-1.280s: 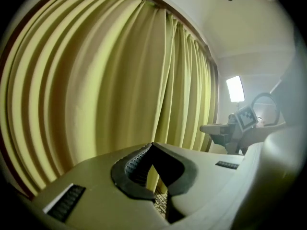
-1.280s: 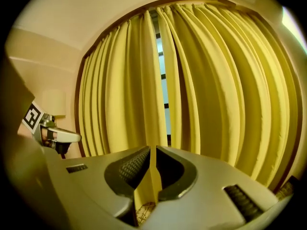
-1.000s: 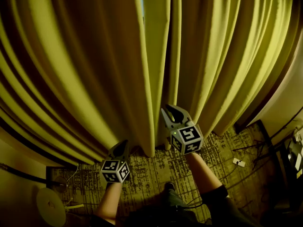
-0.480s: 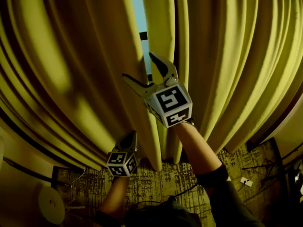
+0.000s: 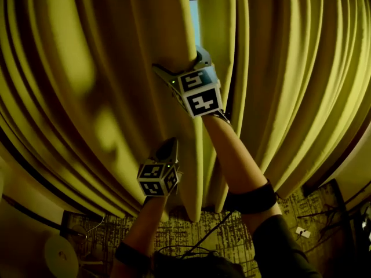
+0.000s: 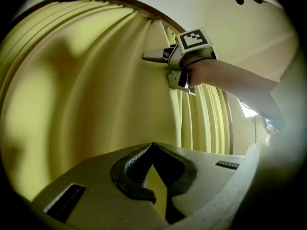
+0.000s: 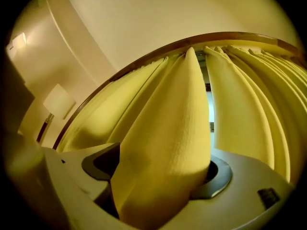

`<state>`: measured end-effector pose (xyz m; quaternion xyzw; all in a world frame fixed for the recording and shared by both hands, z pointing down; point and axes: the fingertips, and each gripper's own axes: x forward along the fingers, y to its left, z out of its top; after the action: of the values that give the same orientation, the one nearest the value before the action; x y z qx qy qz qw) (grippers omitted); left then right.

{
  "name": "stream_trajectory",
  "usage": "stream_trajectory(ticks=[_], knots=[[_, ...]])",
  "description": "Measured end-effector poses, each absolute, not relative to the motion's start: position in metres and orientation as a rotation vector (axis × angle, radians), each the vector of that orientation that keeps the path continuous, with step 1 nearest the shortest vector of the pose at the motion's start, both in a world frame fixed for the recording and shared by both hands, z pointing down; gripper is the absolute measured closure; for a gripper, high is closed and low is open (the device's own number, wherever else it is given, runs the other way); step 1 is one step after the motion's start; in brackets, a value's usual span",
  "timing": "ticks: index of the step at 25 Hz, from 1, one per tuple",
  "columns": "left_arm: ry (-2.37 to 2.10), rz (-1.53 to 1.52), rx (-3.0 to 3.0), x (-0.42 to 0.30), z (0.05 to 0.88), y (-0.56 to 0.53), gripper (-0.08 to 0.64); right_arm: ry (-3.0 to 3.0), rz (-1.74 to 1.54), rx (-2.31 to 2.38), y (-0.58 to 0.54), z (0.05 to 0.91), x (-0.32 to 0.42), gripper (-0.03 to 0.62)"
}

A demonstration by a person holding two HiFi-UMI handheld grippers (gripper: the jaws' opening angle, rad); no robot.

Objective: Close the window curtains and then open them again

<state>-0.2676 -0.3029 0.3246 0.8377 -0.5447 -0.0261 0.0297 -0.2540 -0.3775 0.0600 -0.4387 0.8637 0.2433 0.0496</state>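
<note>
2 curtains: the left curtain (image 5: 87,97) and the right curtain (image 5: 290,86) hang drawn almost together, with only a thin strip of window (image 5: 192,4) showing between their inner edges.
Right gripper (image 5: 179,61): raised high at that gap. Its jaws have just been opening and stand wide, with the left curtain's edge fold (image 7: 168,143) bulging between them, not pinched as far as I can see.
Left gripper (image 5: 170,145): lower down, beside the same curtain, jaws closed tip to tip on nothing.
Done: the closing looks all but finished.
Remaining: I'd guess clamping that fold and dragging it aside, then the other curtain likewise.
</note>
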Motion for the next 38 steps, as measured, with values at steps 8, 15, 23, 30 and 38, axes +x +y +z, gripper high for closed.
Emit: stream_trajectory(ticks=[8,15,23,30,38], knots=[[-1.648,-0.132,2.537,-0.265,0.281,-0.329,0.560,2.606,0.803,-1.365,-0.391,0.044,-0.266,0.270],[-1.693,-0.181,2.522,-0.272,0.264,-0.319,0.560,2.517,0.907,-1.417,-0.373,0.027,-0.269,0.574],[-1.773,-0.240,2.472,-0.300,0.261,-0.327,0.560,2.506,1.074,-1.410,-0.381,0.024,-0.294,0.575],[-1.860,-0.315,2.386,-0.420,0.263,-0.320,0.560,2.528,1.251,-1.302,-0.366,0.021,-0.439,0.575],[-1.921,-0.371,2.319,-0.511,0.253,-0.312,0.560,2.567,1.436,-1.147,-0.342,0.023,-0.574,0.572]])
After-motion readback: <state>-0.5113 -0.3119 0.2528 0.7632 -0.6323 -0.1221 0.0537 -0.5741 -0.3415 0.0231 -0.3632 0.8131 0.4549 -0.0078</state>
